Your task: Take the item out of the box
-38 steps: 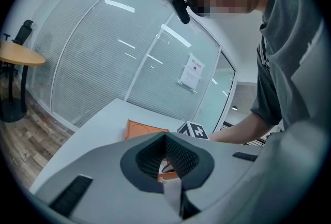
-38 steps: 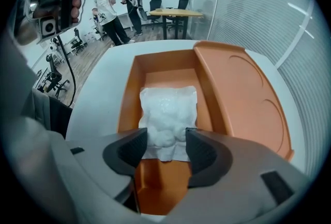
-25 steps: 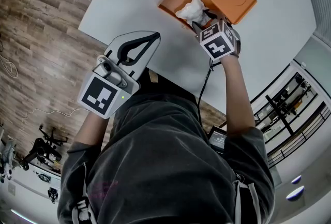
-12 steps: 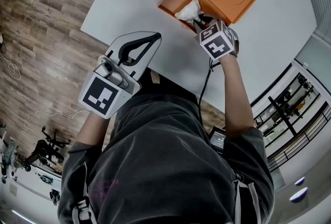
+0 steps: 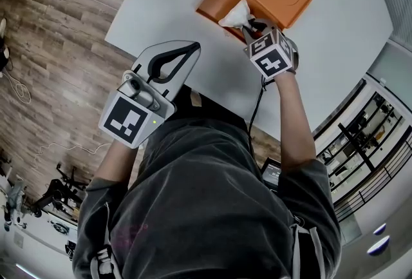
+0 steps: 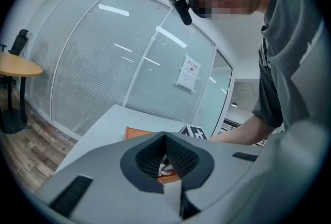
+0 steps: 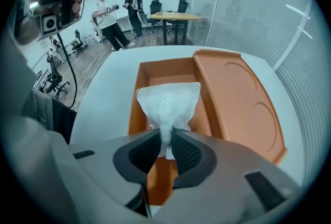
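The white bench (image 5: 174, 0) carries an orange box (image 5: 222, 4) near its far side. The box is open, and its lid (image 7: 243, 104) is folded out flat beside it, with round shapes pressed into its inner face.

The left tool (image 5: 192, 47) hangs over the near edge of the bench, well apart from the box. It points roughly level toward the box. In the left gripper view its jaws (image 6: 165, 136) are pressed together at the tips, with nothing between them.

The right tool (image 5: 249, 26) points steeply down over the near end of the box, its marker cube facing up. Its jaws have just been closing, and in the right gripper view they pinch the lower, gathered end of a white plastic bag (image 7: 168, 101).

The bag fans out wider beyond the jaw tips. It lies over the inside of the box, between the box's left wall (image 7: 135, 99) and the lid. In the head view the bag (image 5: 235, 13) shows as a white peak at the box's open side, just beside the right tool's tip.
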Motion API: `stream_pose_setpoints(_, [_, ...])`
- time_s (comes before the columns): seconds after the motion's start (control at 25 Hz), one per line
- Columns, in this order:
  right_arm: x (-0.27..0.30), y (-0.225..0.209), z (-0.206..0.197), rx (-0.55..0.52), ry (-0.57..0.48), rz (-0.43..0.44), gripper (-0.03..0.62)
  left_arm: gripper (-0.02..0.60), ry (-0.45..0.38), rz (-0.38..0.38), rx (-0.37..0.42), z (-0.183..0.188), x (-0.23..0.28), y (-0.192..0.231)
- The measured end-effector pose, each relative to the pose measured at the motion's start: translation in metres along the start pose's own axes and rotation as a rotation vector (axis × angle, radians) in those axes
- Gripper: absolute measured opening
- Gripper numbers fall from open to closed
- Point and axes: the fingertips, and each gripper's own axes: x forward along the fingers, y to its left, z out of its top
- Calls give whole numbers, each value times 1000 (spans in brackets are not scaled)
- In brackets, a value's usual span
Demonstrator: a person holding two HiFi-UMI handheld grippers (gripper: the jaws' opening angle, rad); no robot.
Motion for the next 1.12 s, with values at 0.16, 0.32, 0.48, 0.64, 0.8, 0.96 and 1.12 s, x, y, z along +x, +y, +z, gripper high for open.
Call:
stream_pose_setpoints(0.16, [-10,-2,4,12,-33,-14,69,11,-8,-4,15,7,1,-7])
stream_pose_setpoints(0.32, [-20,-4,7,16,-60,-27,69,12,-14,-4,35,15,-1,-14])
stream_pose_setpoints(0.48, [-29,-5,11,19,-79,-38,69,11,-18,-2,49,20,-5,-19])
stream_pose_setpoints(0.64, [-37,-7,15,19,-99,-49,69,12,-28,-1,70,26,-7,-24])
stream_pose_setpoints(0.8, [-54,-12,20,18,-126,-67,69,11,-40,0,94,37,-7,-32])
stream_pose_setpoints(0.96, [-67,-14,23,25,-146,-78,69,12,-45,1,109,43,-10,-38])
stream_pose_setpoints(1.12, [-78,-15,24,36,-188,-95,69,11,-48,0,131,43,-11,-46])
